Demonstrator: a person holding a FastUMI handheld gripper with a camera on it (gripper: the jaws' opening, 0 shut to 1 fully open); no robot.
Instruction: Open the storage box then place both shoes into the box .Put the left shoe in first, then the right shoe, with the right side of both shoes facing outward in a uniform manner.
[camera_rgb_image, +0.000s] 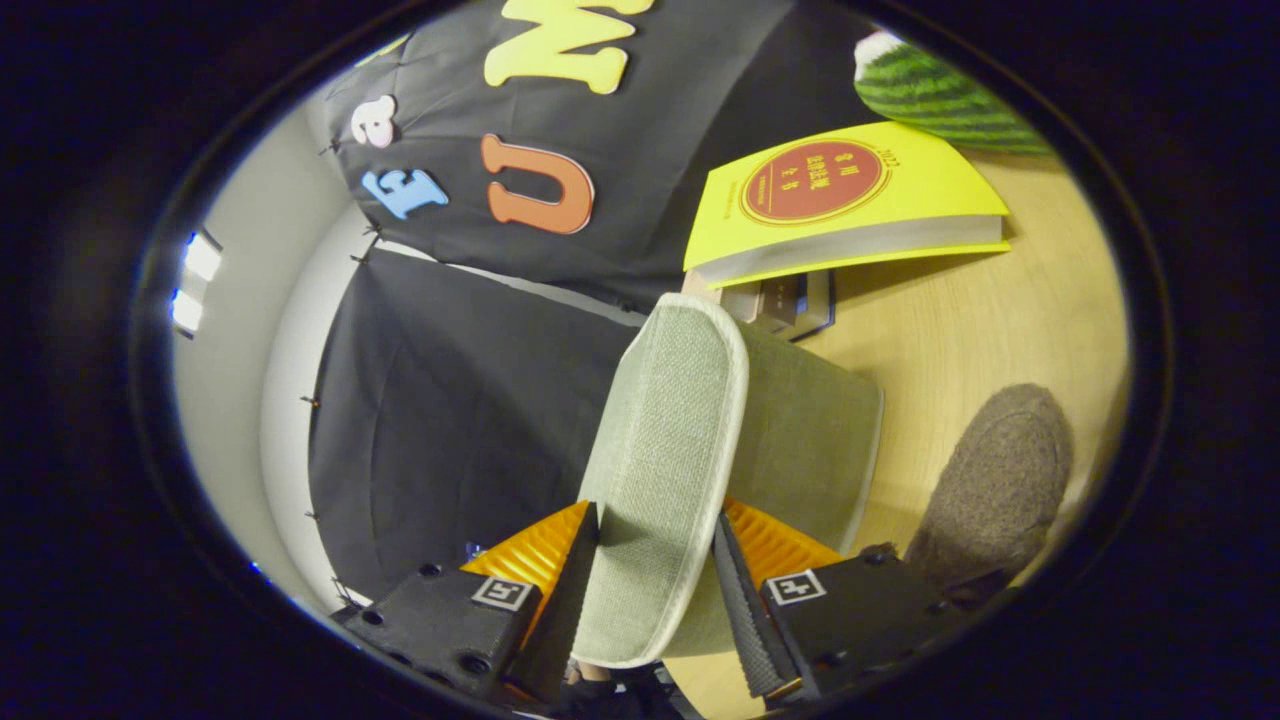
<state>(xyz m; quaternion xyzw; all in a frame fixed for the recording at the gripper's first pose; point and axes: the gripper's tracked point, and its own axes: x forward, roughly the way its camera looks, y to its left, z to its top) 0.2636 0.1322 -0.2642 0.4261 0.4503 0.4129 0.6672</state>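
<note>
Grey-green woven fabric, edged with pale piping, forms the lid (665, 450) of the soft storage box (815, 440), and this lid is seen raised on edge between the two fingers of the gripper (655, 585). The jaws are closed on the lid: one finger (570, 590) is pressed against its one face and the other finger (740, 600) against its opposite face, so the panel is pinched between them near its lower end. The lid is held tilted, its upper rounded corner reaching up beyond the fingers toward the black cloth wall (450, 420). Behind the lid, the box's body of the same grey-green fabric is seen resting on the light wooden counter (1010, 320).

One grey felt shoe (1000, 480) with a rounded toe is lying on the counter just beside the box, close to the gripper's outer finger and apart from the box wall. Whether it is the left or the right shoe cannot be told.

Beyond the box, a thick yellow book (850, 200) with a red round emblem on its cover is placed on the counter, partly over a dark flat object (795, 300) whose kind cannot be made out. A green striped, watermelon-like cushion (930, 95) is set farther back, past the book.
</note>
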